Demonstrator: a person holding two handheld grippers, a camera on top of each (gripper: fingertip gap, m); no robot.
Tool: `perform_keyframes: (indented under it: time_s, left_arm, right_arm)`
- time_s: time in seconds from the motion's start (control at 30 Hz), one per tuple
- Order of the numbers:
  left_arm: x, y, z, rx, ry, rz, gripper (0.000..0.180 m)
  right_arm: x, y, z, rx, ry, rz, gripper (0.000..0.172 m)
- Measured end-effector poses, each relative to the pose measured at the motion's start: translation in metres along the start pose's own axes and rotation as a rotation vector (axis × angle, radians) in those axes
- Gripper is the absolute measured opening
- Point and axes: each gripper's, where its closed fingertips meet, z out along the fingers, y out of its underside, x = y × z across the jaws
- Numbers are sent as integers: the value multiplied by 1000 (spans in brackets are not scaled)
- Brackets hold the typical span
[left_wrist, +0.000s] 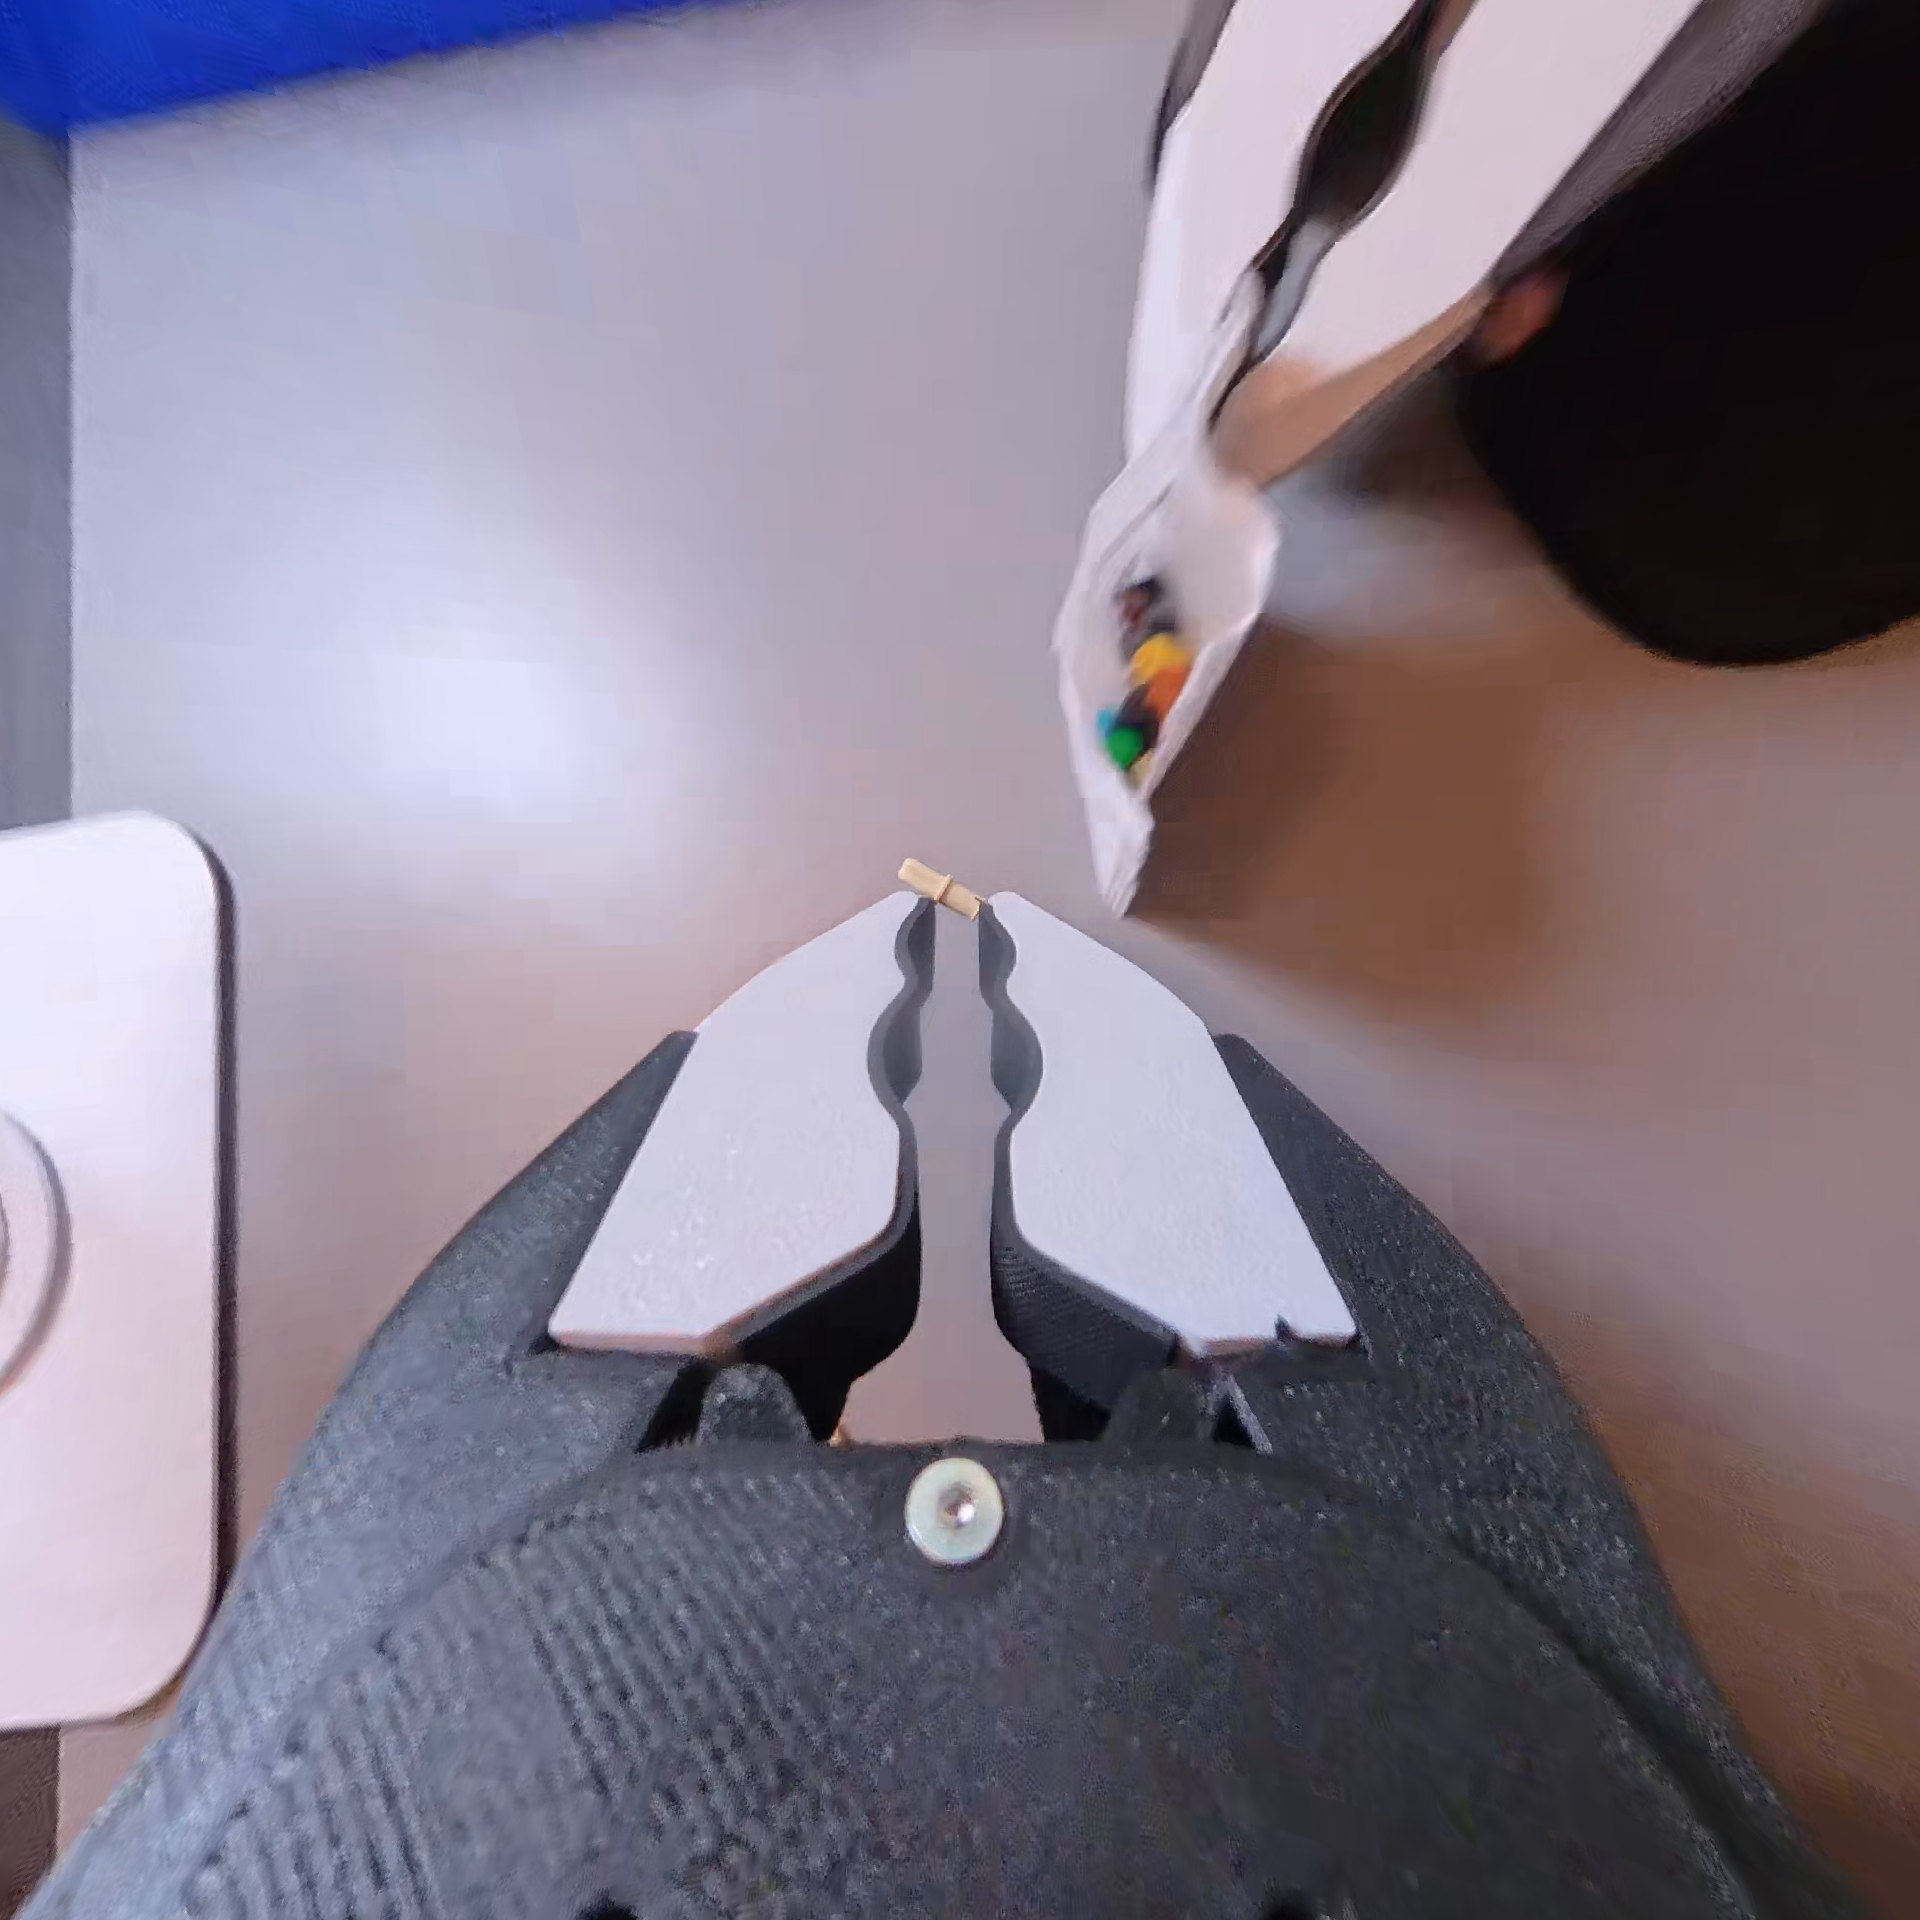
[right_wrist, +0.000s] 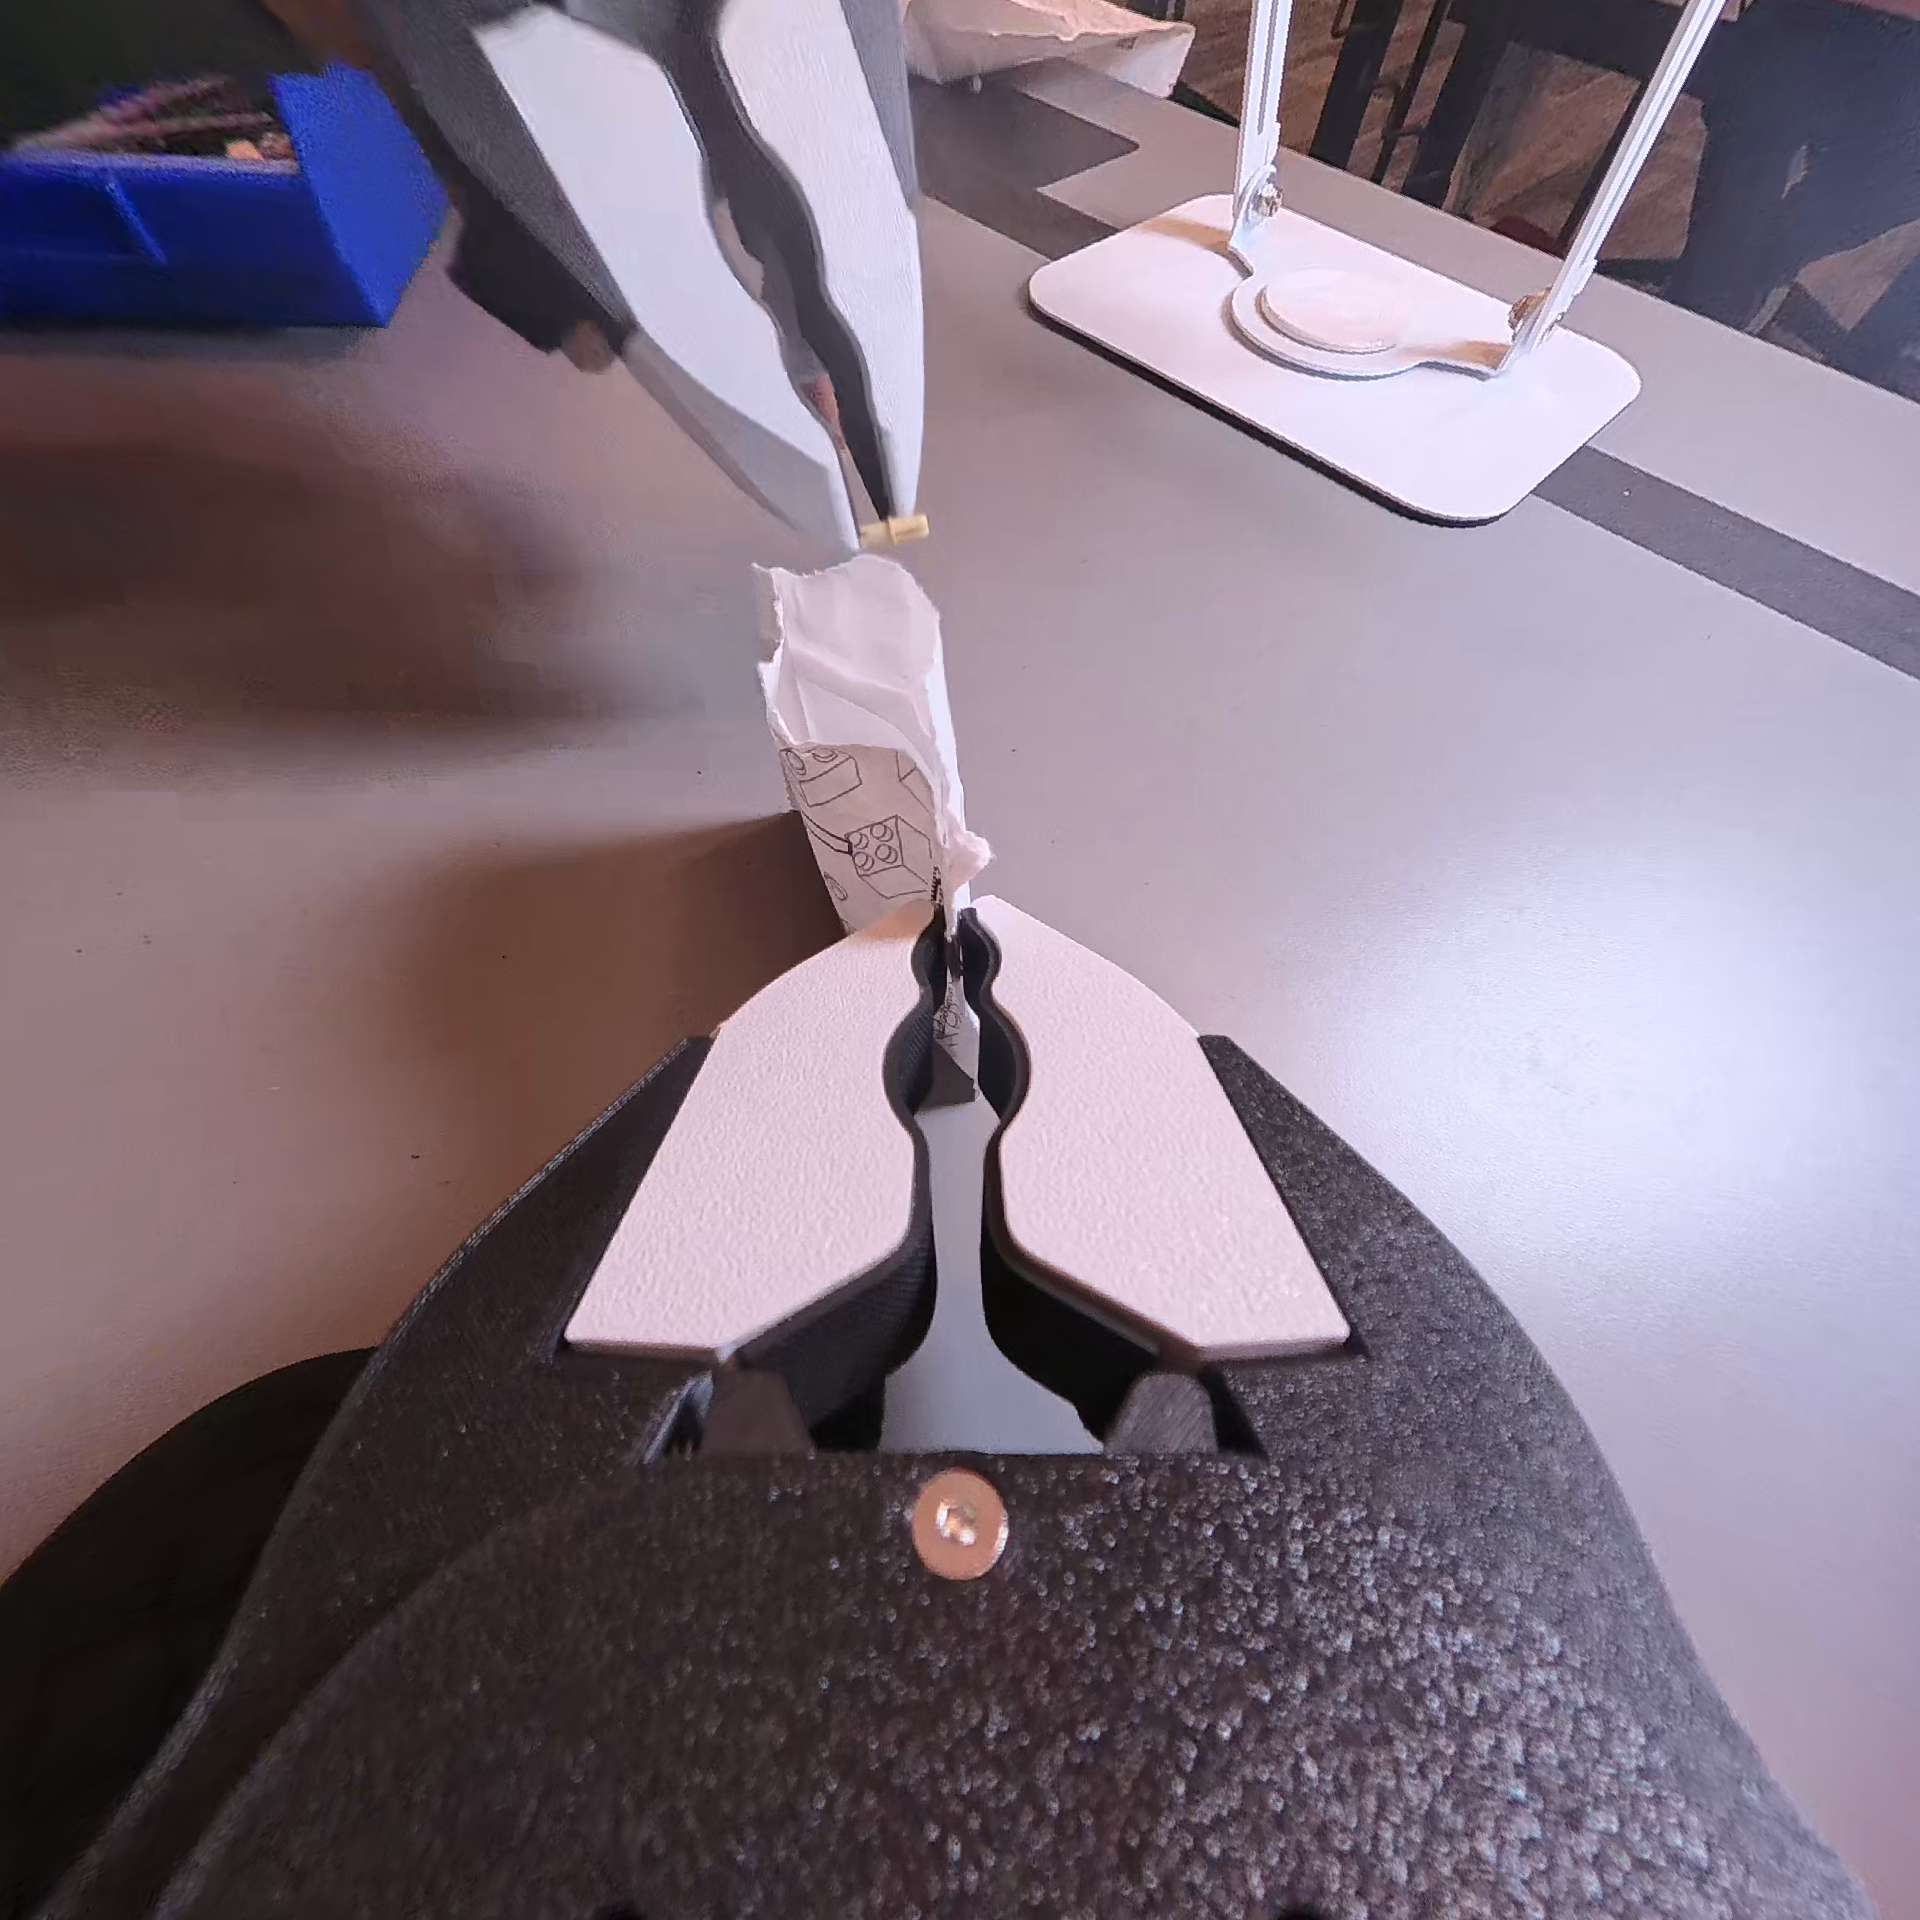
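Over the grey table (right_wrist: 1351, 831), much was hard to read: the near left of the tabletop was smeared into a brown blur, the blue bin (right_wrist: 208, 208) at the far edge was out of focus and cut off, and the white lamp base (right_wrist: 1351, 395) lost its arms past the top of the frame. The right gripper (right_wrist: 956, 920) had its fingers pressed together on the lower edge of a torn white paper bag (right_wrist: 862, 727), which stood up from its tips; the small coloured pieces (left_wrist: 1143, 686) inside were too blurred to name. The left gripper (left_wrist: 956, 906) pinched a tiny tan peg (left_wrist: 938, 886) crosswise at its very fingertips, just above the bag's ragged open mouth and apart from it.
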Motion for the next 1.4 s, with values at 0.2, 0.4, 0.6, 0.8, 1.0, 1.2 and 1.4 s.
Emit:
perform_keyframes:
  time_s: [0.2, 0.4, 0.6, 0.8, 1.0, 1.2, 1.4]
  left_arm:
    - [33, -38, -1, 21, 75, 129, 15]
    - [40, -32, 12, -25, 73, 163, 23]
    - [4, -25, -27, -41, -137, 158, 22]
    - [-57, 103, -63, -376, -209, -215, 47]
    - [-45, 147, -45, -406, -97, -281, 56]
    - [-44, 148, -43, -398, -36, -271, 40]
    - [-43, 146, -41, -388, -11, -236, 24]
  right_arm:
    - [1, 1, 1, -4, 5, -4, 2]
    - [1, 2, 0, -2, 0, -3, 2]
    - [1, 2, 0, -2, -4, 4, 3]
    - [0, 4, 2, -10, -9, 0, 3]
    - [1, 6, 3, -16, -12, 9, 3]
    - [1, 6, 3, -16, -17, 8, 3]
    - [0, 7, 3, -17, -21, 5, 3]
